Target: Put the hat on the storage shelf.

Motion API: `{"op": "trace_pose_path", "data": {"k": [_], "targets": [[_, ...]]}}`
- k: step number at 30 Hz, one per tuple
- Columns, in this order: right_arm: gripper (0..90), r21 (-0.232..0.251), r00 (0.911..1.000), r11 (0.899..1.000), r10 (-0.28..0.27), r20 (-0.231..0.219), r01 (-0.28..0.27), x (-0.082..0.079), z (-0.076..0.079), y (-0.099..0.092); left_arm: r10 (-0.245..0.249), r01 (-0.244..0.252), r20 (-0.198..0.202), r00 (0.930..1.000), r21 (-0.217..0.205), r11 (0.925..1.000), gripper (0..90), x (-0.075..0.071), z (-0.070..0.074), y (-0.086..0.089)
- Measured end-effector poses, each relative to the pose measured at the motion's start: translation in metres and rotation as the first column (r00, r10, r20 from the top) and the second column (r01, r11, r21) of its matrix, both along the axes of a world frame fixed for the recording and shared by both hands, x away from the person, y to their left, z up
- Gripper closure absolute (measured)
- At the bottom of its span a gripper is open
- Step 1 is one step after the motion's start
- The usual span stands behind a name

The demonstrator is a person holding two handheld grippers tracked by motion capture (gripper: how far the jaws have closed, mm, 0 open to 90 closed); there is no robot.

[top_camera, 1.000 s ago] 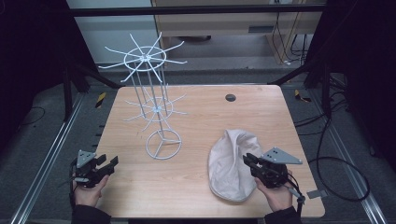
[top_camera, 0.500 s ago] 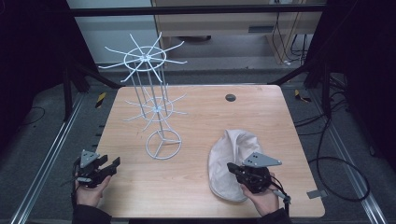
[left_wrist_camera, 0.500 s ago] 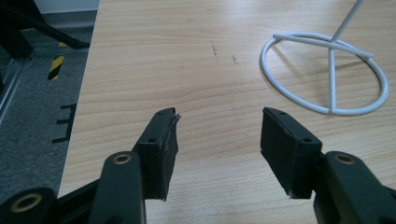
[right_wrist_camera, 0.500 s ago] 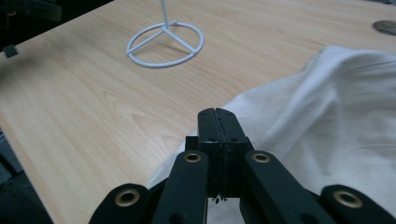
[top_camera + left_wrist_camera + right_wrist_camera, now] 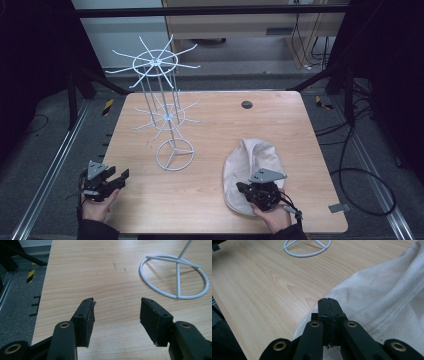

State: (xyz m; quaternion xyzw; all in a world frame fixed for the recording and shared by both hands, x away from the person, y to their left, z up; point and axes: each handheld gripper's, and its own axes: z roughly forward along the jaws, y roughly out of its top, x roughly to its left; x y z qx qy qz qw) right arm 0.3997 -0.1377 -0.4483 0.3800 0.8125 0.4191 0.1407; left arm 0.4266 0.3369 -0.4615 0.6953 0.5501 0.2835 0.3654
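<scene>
A cream cloth cap (image 5: 256,157) lies flat on the right part of the wooden table (image 5: 235,125). My right gripper (image 5: 243,189) hovers over the cap's near left edge, pointing left. In the right gripper view its jaws (image 5: 328,301) are pressed together with no cloth seen between them, and the cap (image 5: 387,297) spreads out beneath and to the right. A white wire rack (image 5: 167,117) with two tiers of spokes stands left of centre on a ring base (image 5: 175,277). My left gripper (image 5: 119,177) is held at the table's near left corner, open and empty (image 5: 116,312).
A small dark round disc (image 5: 246,104) sits near the table's far edge. Black frame bars and cables run around the table. The rack's ring base (image 5: 307,247) lies ahead of my right gripper. Bare wood stretches between the two grippers.
My right gripper has moved left from the cap's right side to over its near left edge. The left gripper has barely shifted.
</scene>
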Motion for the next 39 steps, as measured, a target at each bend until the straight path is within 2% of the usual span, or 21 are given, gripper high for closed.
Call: {"op": "trace_pose_path", "data": {"k": [7,20,22,28,35,39], "targets": [[90.0,-0.025,0.9998,1.000,-0.018,-0.012,0.018,-0.002,-0.002,-0.008,-0.001,0.001,-0.003,1.0000,-0.002,1.0000,44.9,-0.001,0.001,0.000],[90.0,-0.046,0.9948,0.994,-0.101,-0.012,0.100,-0.006,-0.003,-0.040,-0.079,0.079,0.008,0.9969,-0.003,0.9969,46.3,-0.008,0.004,-0.022],[90.0,-0.051,0.9930,0.992,-0.118,-0.011,0.117,-0.006,-0.003,-0.044,-0.105,0.105,0.009,0.9945,-0.004,0.9945,46.1,-0.011,0.006,-0.030],[89.9,-0.064,0.9873,0.985,-0.159,-0.001,0.158,-0.005,-0.003,-0.056,-0.158,0.159,0.011,0.9873,-0.050,0.9861,44.9,-0.012,0.009,-0.048],[89.9,-0.075,0.9811,0.978,-0.193,0.011,0.193,-0.004,-0.003,-0.064,-0.212,0.213,0.019,0.9770,-0.037,0.9764,43.8,-0.013,0.011,-0.073],[89.0,-0.063,0.9800,0.978,-0.199,0.013,0.199,-0.005,-0.001,-0.064,-0.250,0.251,0.033,0.9677,-0.036,0.9674,42.9,-0.015,0.013,-0.089]]}}
